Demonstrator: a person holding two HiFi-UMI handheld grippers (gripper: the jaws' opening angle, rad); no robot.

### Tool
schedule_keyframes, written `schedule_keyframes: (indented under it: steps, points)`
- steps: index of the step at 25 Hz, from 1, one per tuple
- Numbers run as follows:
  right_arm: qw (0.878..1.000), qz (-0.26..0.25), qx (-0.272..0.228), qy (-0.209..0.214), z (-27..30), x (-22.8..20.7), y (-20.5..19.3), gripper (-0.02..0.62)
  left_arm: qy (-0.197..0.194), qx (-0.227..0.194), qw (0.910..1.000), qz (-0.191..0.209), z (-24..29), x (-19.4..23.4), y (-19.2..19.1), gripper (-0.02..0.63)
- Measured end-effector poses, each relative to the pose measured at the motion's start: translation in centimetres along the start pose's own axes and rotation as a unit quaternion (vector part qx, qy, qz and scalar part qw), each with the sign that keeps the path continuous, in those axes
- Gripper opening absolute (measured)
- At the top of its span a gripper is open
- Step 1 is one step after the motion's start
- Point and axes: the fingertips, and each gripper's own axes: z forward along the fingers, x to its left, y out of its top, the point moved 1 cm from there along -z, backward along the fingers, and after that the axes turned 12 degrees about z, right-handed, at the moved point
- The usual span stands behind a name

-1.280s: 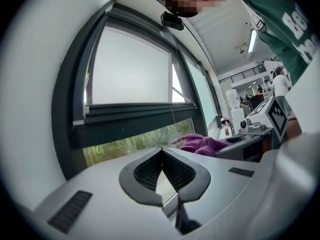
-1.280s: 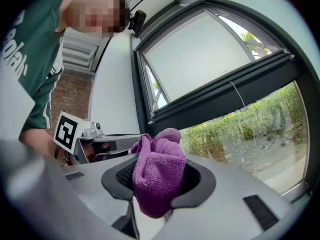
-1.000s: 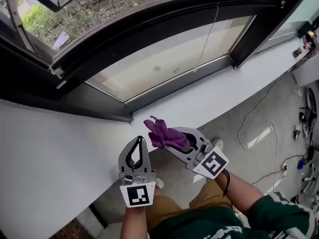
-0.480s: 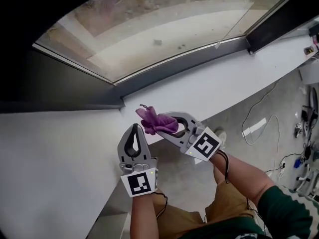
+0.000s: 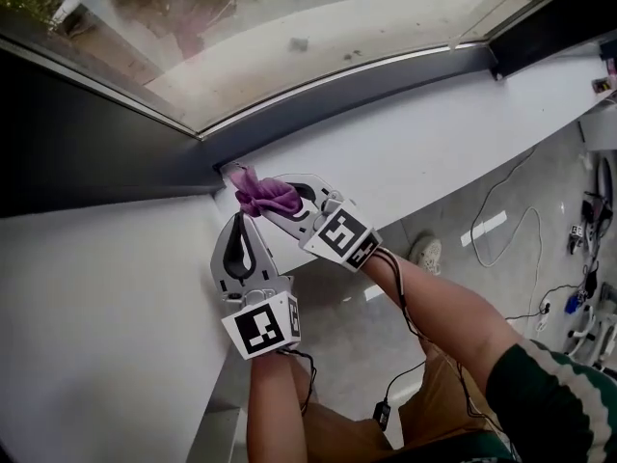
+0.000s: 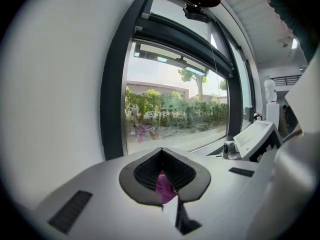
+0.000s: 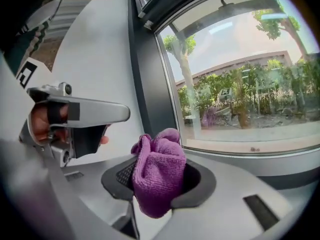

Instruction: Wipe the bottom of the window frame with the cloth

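The right gripper [image 5: 262, 197], clamped on the bunched cloth [image 5: 251, 189], has moved from the sill [image 5: 443, 152] edge to the left corner of the frame's bottom rail [image 5: 366, 83]. The cloth now sits at that corner, seemingly touching the rail, so wiping rightward can likely begin. The left gripper [image 5: 237, 222], jaws together and empty, waits just beneath the cloth.

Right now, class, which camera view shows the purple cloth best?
The right gripper view: the purple cloth fills the middle, bunched and clamped in the right gripper, weave visible. The head view shows it small, at a corner of the window frame. The left gripper view shows only a purple sliver.
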Motion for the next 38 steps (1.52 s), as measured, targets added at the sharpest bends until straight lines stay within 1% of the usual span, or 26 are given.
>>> schedule_keyframes:
  steps: [5,9,16,20,22,25,30,38]
  points:
    - [1.000,-0.007,0.024,-0.002,2.2,-1.6,-2.3,0.160,0.003,0.008,1.0000,0.003,1.4,0.6,-2.2,0.009]
    - [0.999,-0.004,0.037,-0.006,3.5,-2.5,-3.3,0.160,0.004,0.016,0.9999,0.000,2.4,0.9,-3.4,0.009]
    - [0.997,-0.009,0.073,-0.006,5.9,-3.1,-5.1,0.160,0.002,0.037,0.9993,0.001,2.6,0.9,-5.3,0.009]
    - [0.995,-0.013,0.103,0.002,6.8,-4.2,-6.6,0.160,0.000,0.043,0.9991,-0.005,3.4,0.3,-6.4,0.009]
    - [0.993,-0.020,0.119,0.009,7.1,-4.4,-7.0,0.160,0.001,0.047,0.9988,-0.008,3.7,0.1,-6.7,0.009]
    - [0.990,-0.032,0.137,0.011,7.2,-4.7,-7.1,0.160,-0.001,0.051,0.9987,-0.003,3.9,0.0,-6.3,0.009]
    - [0.989,-0.032,0.145,-0.003,6.8,-5.8,-7.0,0.160,-0.008,0.063,0.9979,0.013,4.3,-0.6,-6.2,0.009]
    - [0.988,-0.033,0.149,-0.011,6.7,-5.7,-7.1,0.160,-0.018,0.074,0.9969,0.017,3.8,-0.8,-6.7,0.009]
